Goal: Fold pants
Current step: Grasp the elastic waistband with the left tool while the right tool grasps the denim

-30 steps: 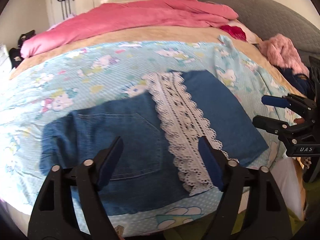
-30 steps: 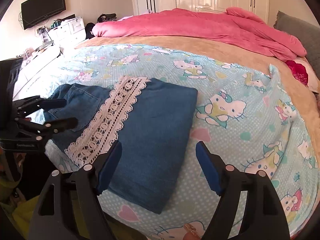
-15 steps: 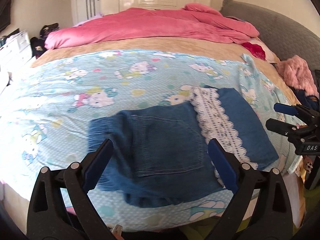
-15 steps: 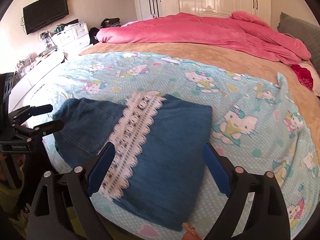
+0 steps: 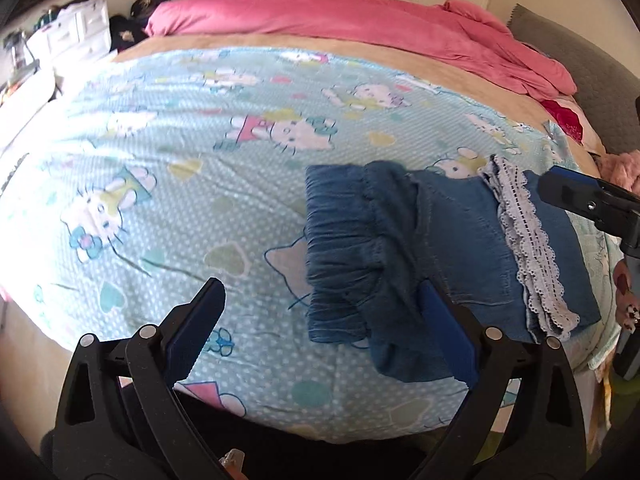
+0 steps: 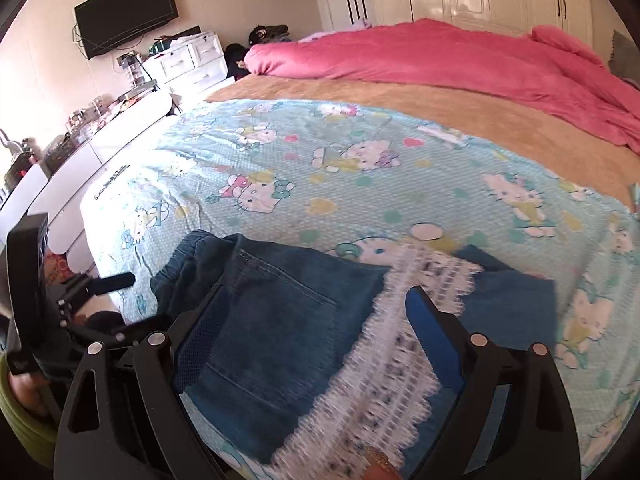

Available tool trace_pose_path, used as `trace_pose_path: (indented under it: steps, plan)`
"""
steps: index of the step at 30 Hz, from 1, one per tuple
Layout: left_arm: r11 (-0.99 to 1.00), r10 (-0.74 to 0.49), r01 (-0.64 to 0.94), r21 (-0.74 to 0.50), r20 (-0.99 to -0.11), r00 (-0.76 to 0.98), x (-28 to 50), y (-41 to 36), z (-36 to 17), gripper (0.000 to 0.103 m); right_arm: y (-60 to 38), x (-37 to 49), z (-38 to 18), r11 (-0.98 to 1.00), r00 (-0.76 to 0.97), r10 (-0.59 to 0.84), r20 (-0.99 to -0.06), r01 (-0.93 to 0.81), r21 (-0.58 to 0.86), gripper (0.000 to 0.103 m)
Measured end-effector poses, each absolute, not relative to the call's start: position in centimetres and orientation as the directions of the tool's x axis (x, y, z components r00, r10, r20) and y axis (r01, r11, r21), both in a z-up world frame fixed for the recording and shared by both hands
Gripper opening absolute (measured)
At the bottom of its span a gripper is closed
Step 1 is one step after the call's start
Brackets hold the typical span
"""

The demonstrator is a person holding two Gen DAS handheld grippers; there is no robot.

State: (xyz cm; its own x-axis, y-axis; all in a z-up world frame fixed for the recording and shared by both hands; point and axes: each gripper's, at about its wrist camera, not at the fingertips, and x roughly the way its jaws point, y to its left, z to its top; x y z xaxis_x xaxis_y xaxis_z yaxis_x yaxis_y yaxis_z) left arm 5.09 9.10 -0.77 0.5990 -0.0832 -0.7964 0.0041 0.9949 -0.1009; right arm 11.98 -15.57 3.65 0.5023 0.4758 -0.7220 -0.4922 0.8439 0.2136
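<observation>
Over bed (image 5: 240, 152): both grippers wider, shifted left; pants (image 5: 460, 248) (apparently folded) released.

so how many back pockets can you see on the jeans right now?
1. A stitched patch pocket on the folded jeans, between the gathered waistband and the white lace strip. A second could be hidden under the fold.

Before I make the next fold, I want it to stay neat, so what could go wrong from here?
1. The folded denim pants lie close to the bed's near edge; a tug toward you could drag them off the cartoon-cat sheet.
2. The elastic waistband is bunched, so it may fold in crooked.
3. The white lace trim sits under the open right gripper; a pinch there may catch lace alone and shift the layers.
</observation>
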Motion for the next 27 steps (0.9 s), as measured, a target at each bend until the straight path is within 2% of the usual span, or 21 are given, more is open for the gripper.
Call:
trace_pose_path:
  steps: [2,4,6,7,8,10,12,16,18,19,20,21,22,24,27]
  plan:
    - [0.993,-0.097,0.0,-0.12,-0.801,0.59,5.2,9.5,-1.4,0.09,-14.5,12.5,3.0,0.835,0.477,0.494,-0.727,-0.494,0.244,0.089]
    - [0.989,-0.128,0.01,-0.151,-0.803,0.582,5.4,9.6,-1.9,0.083,-13.0,13.0,2.3,0.825,0.449,0.51,-0.734,-0.496,0.27,0.089]
    - [0.983,-0.171,0.038,-0.182,-0.801,0.574,5.6,9.4,-2.2,0.059,-11.7,13.5,1.7,0.817,0.426,0.523,-0.738,-0.499,0.29,0.089]
    - [0.977,-0.202,0.057,-0.207,-0.8,0.565,5.7,9.2,-2.4,0.052,-11.1,13.7,1.5,0.812,0.415,0.527,-0.742,-0.503,0.296,0.089]
    - [0.973,-0.222,0.067,-0.223,-0.799,0.559,5.8,9.0,-2.5,0.037,-10.5,13.9,1.3,0.808,0.407,0.531,-0.743,-0.508,0.299,0.089]
    - [0.972,-0.229,0.082,-0.222,-0.799,0.556,5.9,8.6,-2.6,0.036,-9.0,14.4,0.9,0.797,0.385,0.536,-0.751,-0.524,0.301,0.089]
    - [0.96,-0.272,0.103,-0.26,-0.779,0.566,5.9,8.6,-2.4,0.028,-7.8,14.8,0.7,0.787,0.366,0.543,-0.756,-0.537,0.305,0.089]
    - [0.954,-0.297,0.138,-0.268,-0.758,0.581,5.6,7.9,-1.9,0.025,-6.0,15.9,0.0,0.76,0.311,0.565,-0.764,-0.556,0.336,0.088]
    - [0.953,-0.302,0.161,-0.258,-0.751,0.587,5.5,7.2,-1.5,0.021,-5.3,16.3,-0.6,0.739,0.273,0.586,-0.763,-0.566,0.365,0.07]
    - [0.954,-0.3,0.164,-0.252,-0.749,0.591,5.5,7.0,-1.3,0.021,-5.2,16.4,-0.8,0.724,0.25,0.6,-0.76,-0.574,0.382,0.047]
    - [0.954,-0.299,0.165,-0.251,-0.747,0.593,5.7,6.9,-1.3,0.019,-5.0,16.4,-0.9,0.716,0.24,0.602,-0.762,-0.584,0.382,0.033]
    - [0.951,-0.307,0.168,-0.258,-0.744,0.594,5.8,6.9,-1.2,0.018,-4.9,16.2,-0.8,0.712,0.244,0.602,-0.76,-0.596,0.372,0.021]
    - [0.949,-0.313,0.171,-0.265,-0.74,0.595,5.9,6.9,-1.1,0.018,-4.9,15.8,-0.6,0.705,0.252,0.603,-0.757,-0.613,0.357,0.013]
    - [0.945,-0.326,0.176,-0.276,-0.732,0.598,6.0,6.7,-0.8,0.018,-5.5,15.4,0.1,0.7,0.27,0.613,-0.743,-0.621,0.353,0.009]
    - [0.935,-0.352,0.194,-0.296,-0.717,0.602,5.9,6.2,-0.1,0.015,-7.4,15.4,1.2,0.698,0.289,0.641,-0.711,-0.605,0.383,0.008]
